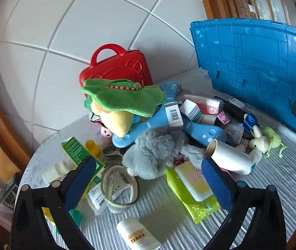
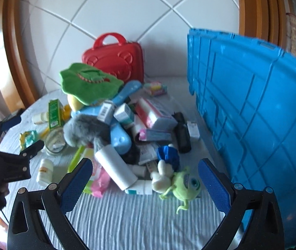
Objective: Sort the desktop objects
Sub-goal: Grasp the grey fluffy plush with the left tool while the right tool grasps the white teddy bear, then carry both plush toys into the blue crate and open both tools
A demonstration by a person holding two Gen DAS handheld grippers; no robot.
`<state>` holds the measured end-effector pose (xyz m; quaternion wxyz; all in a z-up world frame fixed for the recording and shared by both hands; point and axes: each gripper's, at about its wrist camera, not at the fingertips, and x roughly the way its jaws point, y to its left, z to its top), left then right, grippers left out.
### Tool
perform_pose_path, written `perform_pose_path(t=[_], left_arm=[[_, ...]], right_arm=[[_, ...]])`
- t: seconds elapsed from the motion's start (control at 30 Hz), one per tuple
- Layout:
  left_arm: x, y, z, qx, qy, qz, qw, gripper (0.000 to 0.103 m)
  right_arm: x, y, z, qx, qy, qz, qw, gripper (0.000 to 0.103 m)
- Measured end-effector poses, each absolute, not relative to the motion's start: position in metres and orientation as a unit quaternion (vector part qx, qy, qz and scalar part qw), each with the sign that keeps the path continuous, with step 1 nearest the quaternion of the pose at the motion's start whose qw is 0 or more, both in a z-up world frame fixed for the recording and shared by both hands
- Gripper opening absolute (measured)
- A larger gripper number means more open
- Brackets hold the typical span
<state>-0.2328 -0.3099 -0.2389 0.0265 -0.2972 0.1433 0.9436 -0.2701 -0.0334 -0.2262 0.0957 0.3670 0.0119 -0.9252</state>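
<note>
The left hand-held gripper (image 1: 148, 179) hangs low over the table (image 1: 164, 214) with its blue-padded fingers (image 1: 79, 183) spread wide and nothing between them. The right hand-held gripper (image 2: 146, 181) is likewise wide and empty.

Nearest the left one lies a white bottle (image 1: 137, 234) with a yellow label whose writing is too blurred to read. Just beyond it are a clear jar (image 1: 118, 187) on its side with paper inside and a green-and-yellow wipes pack (image 1: 191, 189) whose pink lettering is also unreadable. A fluffy grey plush (image 1: 154, 152) sits between them, touching the pack. To its right a smooth white tube (image 1: 229, 156) leans on the heap, and beside that a small lime-green one-eyed plush (image 2: 186, 186) lies on the ribbed white cloth of the table, touching a cream plush (image 2: 161, 179).

Farther back, a small white box with a barcode (image 1: 174, 113) rests on a glossy blue plastic toy (image 1: 189, 128), among other cartons. A green carton (image 1: 75, 149) stands to the left, its print too small to read. A green felt hat (image 1: 123, 96) covers a yellow plush (image 1: 116, 120).

Behind the heap a hard red case (image 1: 116, 66) with a handle stands against the tiled wall (image 1: 64, 20). A ribbed blue crate (image 2: 252, 108) walls off the right side.
</note>
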Motion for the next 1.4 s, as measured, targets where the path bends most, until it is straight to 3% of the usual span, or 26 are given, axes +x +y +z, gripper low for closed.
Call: perform_pose_path(t=[0.57,0.63,0.7,0.77,0.83,0.9,0.97,1.0,1.07,1.17,1.27,1.4], left_arm=[[-0.364,-0.315,-0.312,-0.359,0.240,0.880,0.198,0.103],[-0.372,-0.315,-0.322,-0.380,0.235,0.869,0.212,0.101],[-0.375,-0.316,-0.326,-0.390,0.220,0.865,0.225,0.099],[-0.375,-0.315,-0.330,-0.399,0.213,0.861,0.234,0.099],[-0.377,-0.313,-0.335,-0.412,0.210,0.855,0.234,0.099],[-0.378,-0.310,-0.343,-0.423,0.213,0.855,0.214,0.099],[-0.381,-0.309,-0.345,-0.432,0.201,0.856,0.201,0.092],[-0.383,-0.310,-0.344,-0.434,0.195,0.858,0.192,0.086],[-0.384,-0.312,-0.341,-0.437,0.173,0.862,0.189,0.063],[-0.378,-0.307,-0.336,-0.430,0.195,0.863,0.177,0.044],[-0.372,-0.308,-0.327,-0.421,0.189,0.872,0.165,0.033],[-0.359,-0.312,-0.320,-0.409,0.169,0.885,0.147,0.030]], right_arm=[[-0.378,-0.011,-0.316,0.466,0.001,-0.874,0.136,0.102],[-0.384,-0.011,-0.328,0.482,0.006,-0.866,0.131,0.097],[-0.389,-0.014,-0.340,0.501,0.017,-0.855,0.131,0.078],[-0.393,-0.018,-0.350,0.516,0.023,-0.846,0.134,0.067],[-0.393,-0.021,-0.357,0.520,0.023,-0.843,0.140,0.064],[-0.391,-0.027,-0.360,0.516,0.048,-0.845,0.133,0.054],[-0.390,-0.026,-0.360,0.512,0.052,-0.848,0.128,0.048],[-0.391,-0.023,-0.360,0.513,0.043,-0.848,0.126,0.038],[-0.390,-0.015,-0.358,0.511,0.016,-0.850,0.126,0.036],[-0.383,-0.015,-0.352,0.502,0.025,-0.855,0.126,0.031],[-0.377,-0.018,-0.351,0.499,0.028,-0.857,0.128,0.028],[-0.368,-0.019,-0.345,0.488,0.030,-0.863,0.129,0.026]])
